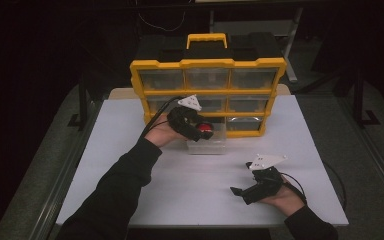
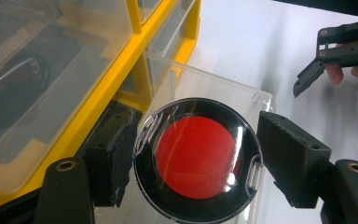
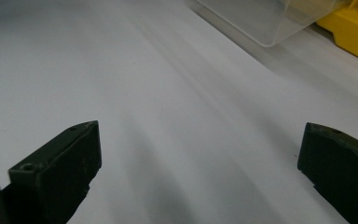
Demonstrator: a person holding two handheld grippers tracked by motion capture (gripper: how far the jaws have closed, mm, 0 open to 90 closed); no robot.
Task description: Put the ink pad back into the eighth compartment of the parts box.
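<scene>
High view — the left gripper (image 1: 200, 129) hangs over a clear drawer (image 1: 207, 142) pulled out of the yellow organizer (image 1: 207, 92), clamped on a round red-and-black case (image 1: 205, 131). The right gripper (image 1: 240, 191) rests low on the white table (image 1: 130, 165), well apart from it. Left gripper view: both pads press the round case's (image 2: 196, 158) rim, directly above the open drawer (image 2: 228, 93). Right gripper view — jaws spread wide over bare tabletop (image 3: 168, 116), holding nothing.

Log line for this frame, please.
left hand-held gripper: shut on round red-and-black case above pulled-out clear drawer | right hand-held gripper: open, over white table
</scene>
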